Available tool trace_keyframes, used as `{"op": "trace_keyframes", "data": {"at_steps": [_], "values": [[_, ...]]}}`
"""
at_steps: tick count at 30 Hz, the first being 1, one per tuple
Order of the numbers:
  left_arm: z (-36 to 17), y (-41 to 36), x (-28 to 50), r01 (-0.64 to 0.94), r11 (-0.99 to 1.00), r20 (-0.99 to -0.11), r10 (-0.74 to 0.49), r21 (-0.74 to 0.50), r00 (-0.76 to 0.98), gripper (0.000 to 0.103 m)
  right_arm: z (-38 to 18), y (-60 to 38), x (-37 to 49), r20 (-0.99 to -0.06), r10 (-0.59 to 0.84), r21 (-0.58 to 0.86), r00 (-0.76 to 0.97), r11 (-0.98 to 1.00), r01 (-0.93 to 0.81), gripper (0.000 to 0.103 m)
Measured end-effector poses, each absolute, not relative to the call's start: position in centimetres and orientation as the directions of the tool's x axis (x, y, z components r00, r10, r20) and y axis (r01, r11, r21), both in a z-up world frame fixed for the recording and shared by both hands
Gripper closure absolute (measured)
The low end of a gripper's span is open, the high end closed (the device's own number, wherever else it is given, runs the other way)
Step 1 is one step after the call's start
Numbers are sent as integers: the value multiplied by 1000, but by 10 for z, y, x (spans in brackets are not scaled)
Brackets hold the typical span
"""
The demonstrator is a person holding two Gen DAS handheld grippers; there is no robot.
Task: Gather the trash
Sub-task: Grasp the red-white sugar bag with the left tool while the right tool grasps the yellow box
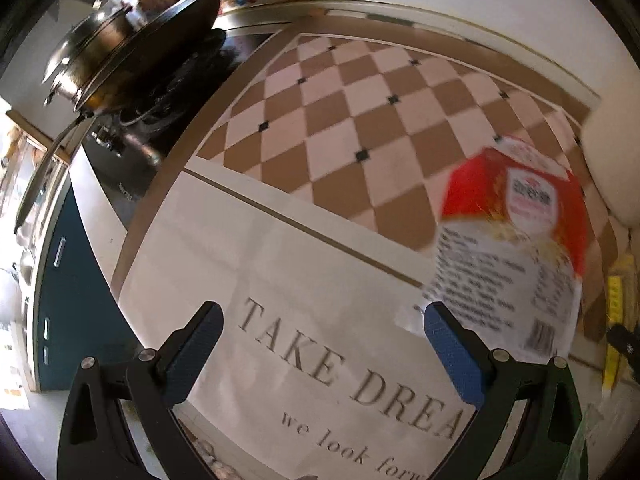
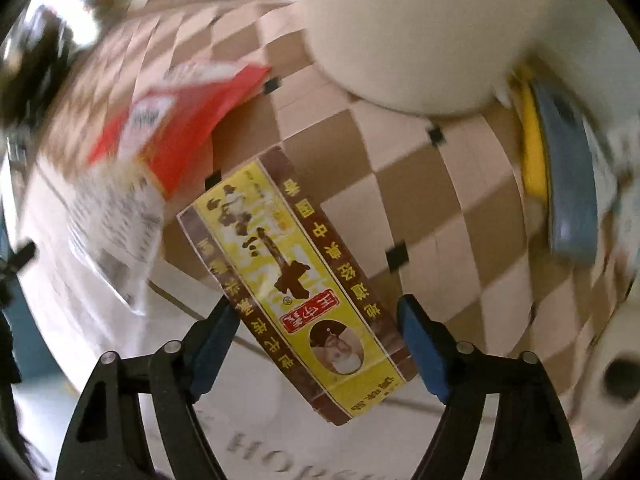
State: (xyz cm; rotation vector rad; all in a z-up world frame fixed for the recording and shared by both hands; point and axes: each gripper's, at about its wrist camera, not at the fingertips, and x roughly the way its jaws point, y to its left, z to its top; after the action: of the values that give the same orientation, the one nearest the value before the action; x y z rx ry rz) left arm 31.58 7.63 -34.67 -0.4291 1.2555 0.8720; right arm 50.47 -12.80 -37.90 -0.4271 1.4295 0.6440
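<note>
- The left gripper [image 1: 324, 356] stands with its jaws wide apart and nothing between them; under it lies only the white part of the table mat [image 1: 288, 264] with large grey letters.
- From the left gripper, the red and white packet [image 1: 516, 248] lies ahead and to the right, just beyond the right blue pad [image 1: 452, 356]. It is blurred, so it is not clear whether the pad touches its corner.
- Far to the left of this gripper stands a stack of pans [image 1: 132, 48] on a dark stove, well apart from the trash and not in the way.
- In the right wrist view the red and white packet [image 2: 160, 148] lies ahead and to the left of the right gripper [image 2: 316, 344], partly over the checked part of the mat.
- The yellow and brown packet [image 2: 296, 284] lies directly between the jaws of the right gripper. Its long axis runs slanted, from far-left to near-right, so the jaws cross its narrow width at an angle.
- The right gripper is open. Its left pad [image 2: 216, 344] is at the packet's edge, and its right pad [image 2: 424, 352] stands just beside the other edge, so the packet is not yet clamped.
- The right hand is judged to be nearer to a grasp; a flat packet may slip under the pads.
- Ahead and to the right stand a white round container [image 2: 408, 32] and a blue and yellow object [image 2: 560, 168], both clear of the jaws.
</note>
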Motion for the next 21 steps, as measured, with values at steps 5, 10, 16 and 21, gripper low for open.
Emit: {"op": "trace_keyframes", "data": {"at_steps": [5, 10, 16, 21], "values": [[-357, 99, 319, -797, 600, -965, 241, 66, 102, 0, -352, -144, 504, -941, 339, 292, 0, 813, -504, 30], [-377, 108, 340, -763, 643, -980, 101, -67, 170, 1, -347, -98, 494, -930, 367, 299, 8, 770, -563, 33], [-401, 102, 371, -667, 717, -967, -38, -202, 252, 5, -374, -75, 487, -962, 269, 186, 41, 760, -623, 37], [-402, 84, 393, -585, 772, -948, -68, -248, 312, 30, -377, -86, 490, -958, 285, 218, 15, 765, -605, 38]]}}
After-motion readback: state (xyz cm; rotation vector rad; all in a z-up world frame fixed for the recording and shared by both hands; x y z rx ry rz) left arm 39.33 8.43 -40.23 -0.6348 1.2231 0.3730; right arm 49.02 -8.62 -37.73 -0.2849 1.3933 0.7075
